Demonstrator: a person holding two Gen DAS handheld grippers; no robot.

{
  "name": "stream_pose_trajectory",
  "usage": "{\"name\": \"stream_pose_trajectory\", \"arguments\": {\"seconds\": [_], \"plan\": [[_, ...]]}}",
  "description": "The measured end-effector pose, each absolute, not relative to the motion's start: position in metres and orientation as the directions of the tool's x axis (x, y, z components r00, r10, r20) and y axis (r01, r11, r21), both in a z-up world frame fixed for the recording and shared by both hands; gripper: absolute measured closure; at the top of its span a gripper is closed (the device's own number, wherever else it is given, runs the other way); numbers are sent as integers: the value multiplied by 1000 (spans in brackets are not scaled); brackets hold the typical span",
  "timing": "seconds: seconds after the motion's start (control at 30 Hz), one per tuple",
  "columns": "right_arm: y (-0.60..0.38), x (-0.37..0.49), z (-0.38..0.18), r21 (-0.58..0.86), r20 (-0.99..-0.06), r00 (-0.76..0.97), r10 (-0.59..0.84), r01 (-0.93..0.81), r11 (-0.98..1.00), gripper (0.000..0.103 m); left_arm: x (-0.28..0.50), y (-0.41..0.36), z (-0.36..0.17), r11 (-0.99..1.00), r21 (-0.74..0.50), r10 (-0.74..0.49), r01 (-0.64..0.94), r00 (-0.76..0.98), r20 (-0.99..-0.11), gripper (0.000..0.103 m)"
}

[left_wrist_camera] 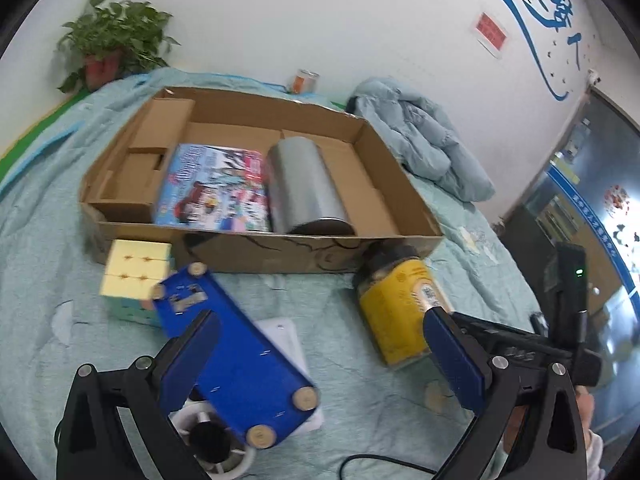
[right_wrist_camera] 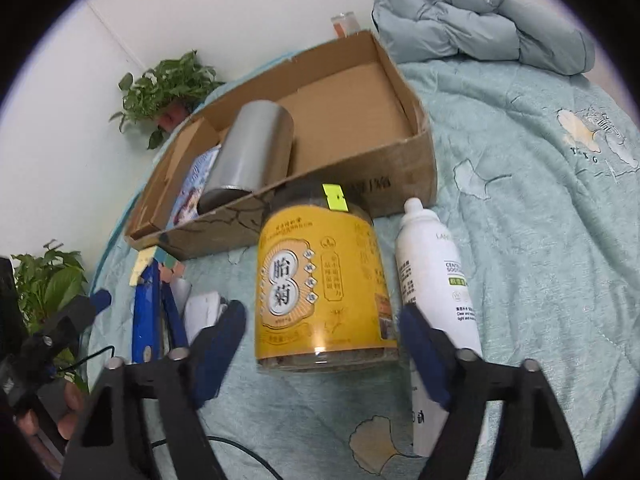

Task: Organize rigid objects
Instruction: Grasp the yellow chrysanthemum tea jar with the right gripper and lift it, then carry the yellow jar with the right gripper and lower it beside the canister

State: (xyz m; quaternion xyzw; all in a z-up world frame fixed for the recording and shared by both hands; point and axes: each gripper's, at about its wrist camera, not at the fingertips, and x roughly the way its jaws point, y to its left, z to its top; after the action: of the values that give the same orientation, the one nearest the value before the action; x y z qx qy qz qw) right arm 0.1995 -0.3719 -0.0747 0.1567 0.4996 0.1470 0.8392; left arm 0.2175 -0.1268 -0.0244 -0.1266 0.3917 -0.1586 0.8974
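Both grippers are hovering over a bed covered by a pale green quilt [right_wrist_camera: 520,168], pointing down at the things in front of a cardboard box [left_wrist_camera: 280,252].

Right gripper [right_wrist_camera: 324,344]: fingers [right_wrist_camera: 218,344] standing apart, one to each side of the yellow jar [right_wrist_camera: 320,280]. The jar is lying on its side on the quilt, base toward the camera, dark lid toward the box wall. Its base end is sitting between the fingertips; I can see gaps on both sides, so the pads are not pressing on it. A white spray bottle [right_wrist_camera: 432,276] is lying just beside the jar, partly behind the finger on that side.

Left gripper [left_wrist_camera: 320,356]: fingers [left_wrist_camera: 452,360] spread wide, gripping nothing. A blue block [left_wrist_camera: 232,352] with wooden discs at its corners is lying slantwise, one edge overlapped by the near finger; whether they are touching I cannot tell. Under the block is a white flat thing [left_wrist_camera: 288,340]. A pastel cube [left_wrist_camera: 134,276] is sitting beyond the block, against the box's front wall. The jar is showing near the other finger, apart from it.

Inside the box: a silver can [left_wrist_camera: 304,188] lying on its side, touching a colourful book [left_wrist_camera: 216,188] beside it; cardboard inserts are filling the far end.

A potted plant [left_wrist_camera: 108,48] is standing in the corner behind the box. A bundled blue jacket [right_wrist_camera: 480,20] is lying on the quilt past it.
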Motion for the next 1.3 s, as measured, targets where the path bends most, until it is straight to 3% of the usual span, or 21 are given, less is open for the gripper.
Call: {"name": "stream_pose_trajectory", "arguments": {"seconds": [0.2, 0.37, 0.63, 0.8, 1.13, 1.3], "plan": [[-346, 184, -70, 303, -802, 486, 347, -171, 938, 34, 257, -162, -29, 829, -465, -559, 311, 488, -670, 1], [-318, 165, -65, 262, -806, 475, 353, -249, 932, 34, 286, -181, -44, 781, -539, -625, 316, 376, -685, 2], [-326, 154, -67, 513, -727, 352, 589, -292, 807, 33, 302, -198, -70, 827, -491, -558, 274, 295, -776, 18], [-351, 170, -85, 607, -716, 320, 621, -153, 780, 33, 310, -206, -83, 832, -484, -547, 273, 250, -799, 29], [-329, 184, -89, 563, -748, 295, 594, -192, 804, 18, 317, -207, -95, 837, -483, -538, 257, 226, -812, 25], [-323, 186, -87, 534, -763, 303, 571, -202, 821, 15, 319, -210, -101, 838, -480, -535, 260, 215, -817, 22]]}}
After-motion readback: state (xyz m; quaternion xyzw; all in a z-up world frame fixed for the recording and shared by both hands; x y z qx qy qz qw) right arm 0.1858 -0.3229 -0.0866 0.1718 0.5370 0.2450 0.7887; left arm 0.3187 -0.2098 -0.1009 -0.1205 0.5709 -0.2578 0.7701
